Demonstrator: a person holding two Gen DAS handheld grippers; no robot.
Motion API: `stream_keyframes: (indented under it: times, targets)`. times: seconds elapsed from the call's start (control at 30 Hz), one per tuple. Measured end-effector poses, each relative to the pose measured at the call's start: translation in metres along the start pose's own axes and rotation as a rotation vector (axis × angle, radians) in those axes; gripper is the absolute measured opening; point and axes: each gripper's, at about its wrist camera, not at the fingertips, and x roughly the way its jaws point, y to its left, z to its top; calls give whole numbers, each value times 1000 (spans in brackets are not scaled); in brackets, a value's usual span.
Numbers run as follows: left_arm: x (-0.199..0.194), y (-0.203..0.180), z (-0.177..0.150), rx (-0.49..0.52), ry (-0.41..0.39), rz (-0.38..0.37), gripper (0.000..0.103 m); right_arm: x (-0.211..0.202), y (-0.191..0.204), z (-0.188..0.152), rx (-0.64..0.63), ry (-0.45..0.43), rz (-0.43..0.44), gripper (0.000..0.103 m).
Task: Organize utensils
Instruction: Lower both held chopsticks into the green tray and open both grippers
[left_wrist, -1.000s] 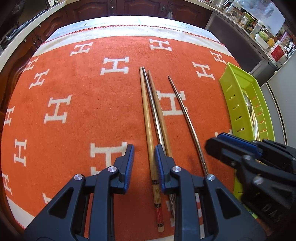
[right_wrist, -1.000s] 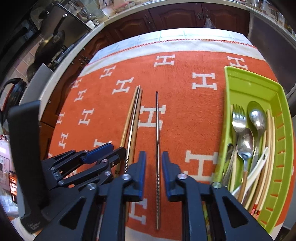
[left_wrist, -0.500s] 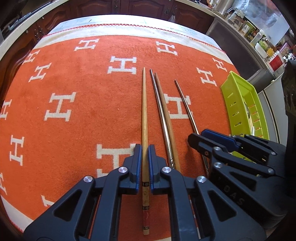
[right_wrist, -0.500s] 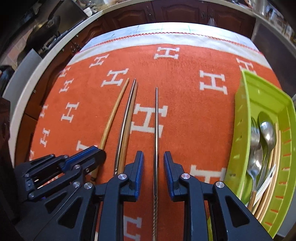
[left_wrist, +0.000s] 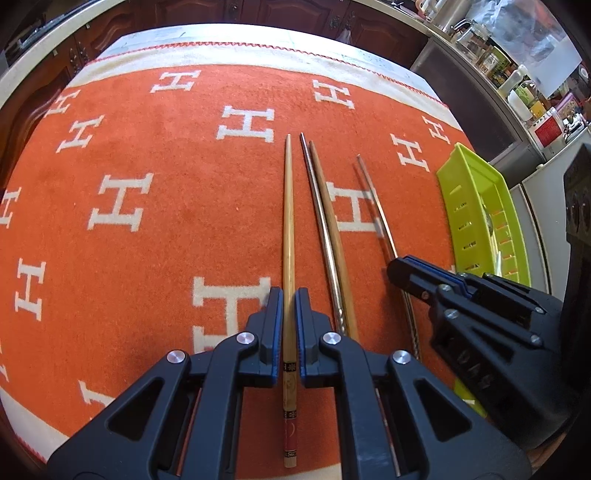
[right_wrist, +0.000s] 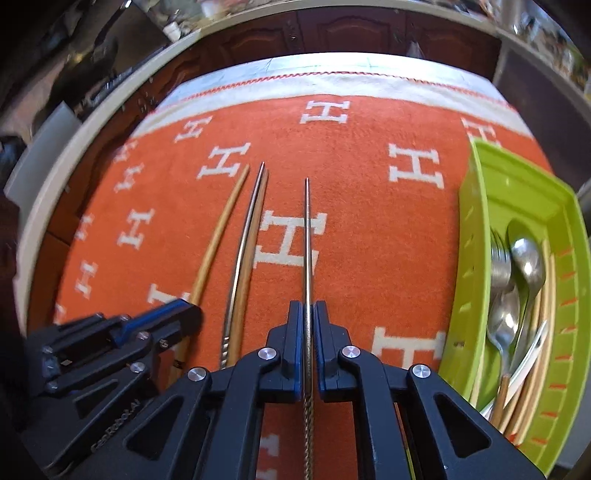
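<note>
Left hand-held gripper now clamped on the pale bamboo chopstick with red-banded end, no longer spread wide. Right hand-held gripper closing onto the thin steel chopstick. Both still flat on orange H-patterned cloth. Probably ready for lifting toward lime-green slotted plastic tray. Chopstick characters unreadable.

A fuzzy, matt orange cloth is covering the tabletop. A smooth wooden chopstick is showing pale grain, a metal chopstick is gleaming, and the glossy green plastic tray at 3 o'clock is shining.
</note>
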Motion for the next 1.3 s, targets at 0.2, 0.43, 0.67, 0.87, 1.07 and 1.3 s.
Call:
stream_keyframes:
  times: [0.2, 0.43, 0.67, 0.87, 1.07, 1.3]
  targets:
    - [-20, -7, -7, 1, -14, -22, 5, -26, -15, -7, 83, -15, 96, 6]
    - [-60, -35, -15, 51, -67, -59, 5, -82, -29, -21, 118, -105, 154, 6]
    - [-92, -77, -23, 127, -105, -97, 5, -149, -58, -46, 163, -216, 196, 6]
    - [-106, -129, -31, 220, -109, -120, 5, -199, -96, -65, 211, -281, 151, 6]
    - [-102, -187, -38, 319, -98, -123, 5, -217, -130, -79, 252, -294, 55, 6]
    - [-83, -227, -40, 332, -44, -152, 5, -197, -158, -87, 269, -234, -3, 6]
